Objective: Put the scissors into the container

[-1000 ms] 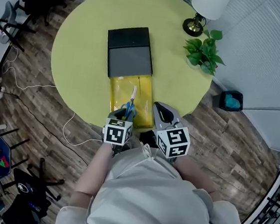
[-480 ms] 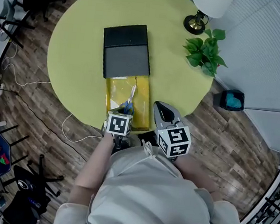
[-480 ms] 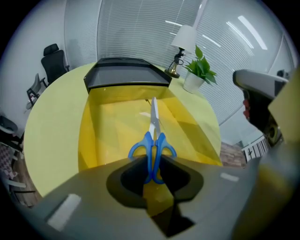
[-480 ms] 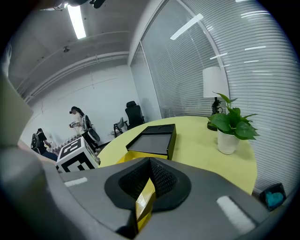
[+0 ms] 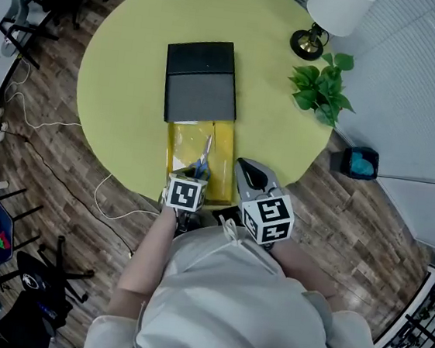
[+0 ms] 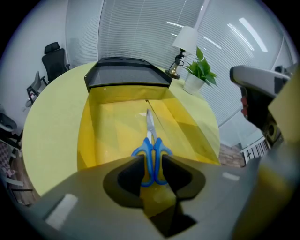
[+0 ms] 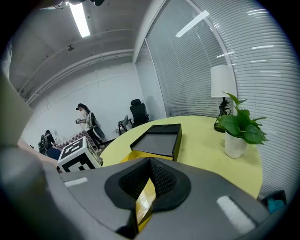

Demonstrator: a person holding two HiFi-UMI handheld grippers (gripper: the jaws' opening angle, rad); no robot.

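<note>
Two handle loops of the scissors (image 6: 151, 147) sat between the jaws of the left gripper (image 6: 152, 164), which had just been opening and stood spread. These scissors lay on the floor of the yellow container (image 6: 86, 136), at lower centre of the left gripper view. At its near wall the right gripper (image 7: 149, 173) was pinching the container. Recommended procedure was to lift the left gripper straight up, clear of the loops, with the container held steady.
</note>
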